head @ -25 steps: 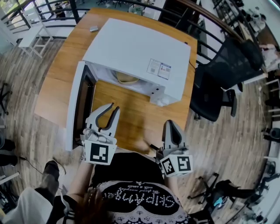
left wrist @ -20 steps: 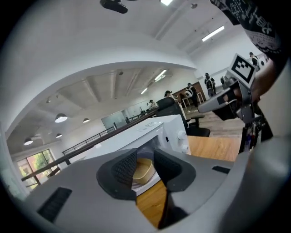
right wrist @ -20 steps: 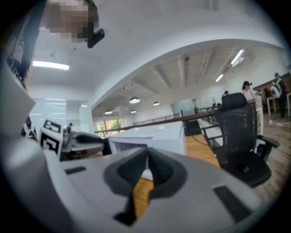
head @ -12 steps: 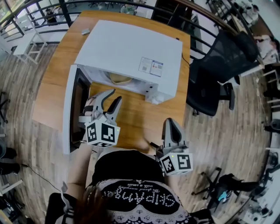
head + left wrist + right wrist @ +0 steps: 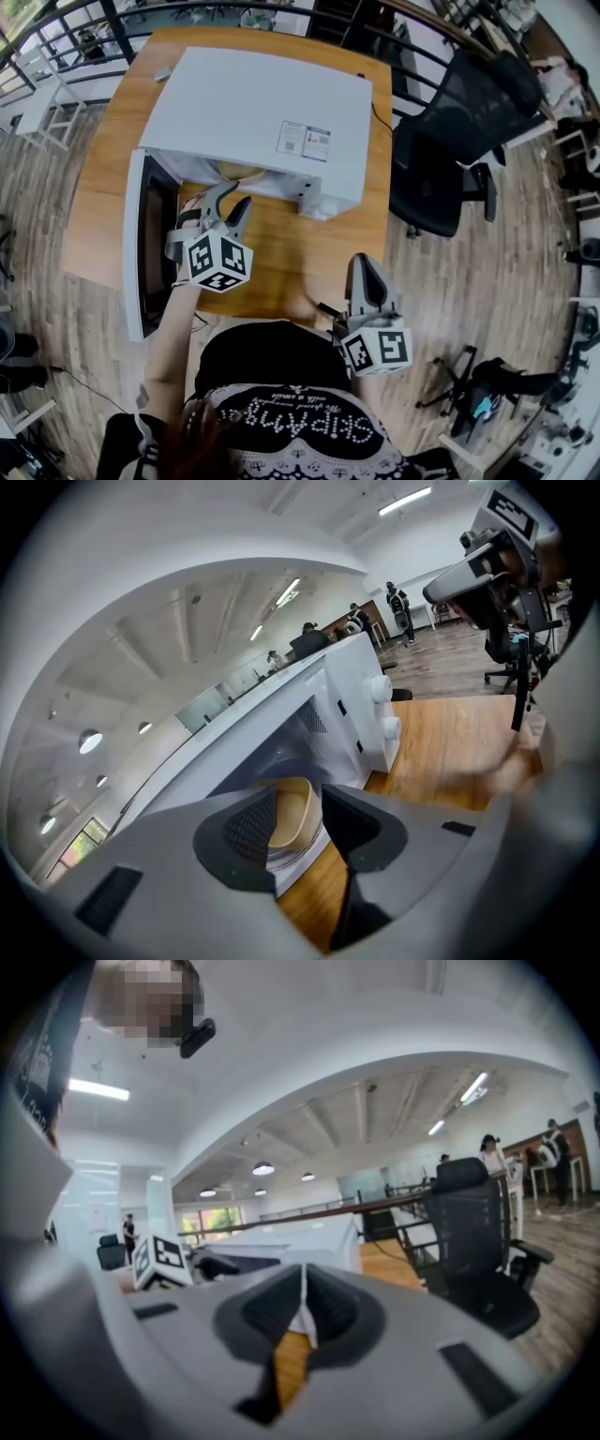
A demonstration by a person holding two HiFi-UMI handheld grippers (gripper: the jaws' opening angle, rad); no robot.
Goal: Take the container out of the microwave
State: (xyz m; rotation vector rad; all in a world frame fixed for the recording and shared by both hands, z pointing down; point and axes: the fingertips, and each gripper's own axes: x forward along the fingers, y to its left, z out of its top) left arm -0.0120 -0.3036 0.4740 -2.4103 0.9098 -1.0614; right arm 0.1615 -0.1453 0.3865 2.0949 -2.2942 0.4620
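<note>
Your microwave (image 5: 258, 112): white box, standing upright on the wooden table (image 5: 94, 197). Its door (image 5: 141, 246) is swung wide open to the head view's left, so the cavity faces you. Your container (image 5: 292, 820): tan bowl with rounded corners and an open top, upright inside the cavity on its white floor, close to the front opening; from above only its rim shows

Head view steeply down on microwave (image 5: 253, 112), both tongs views low, facing it

Label (image 5: 303, 141) on microwave (image 5: 234, 98), shirt print (image 5: 295, 429): illegible
</note>
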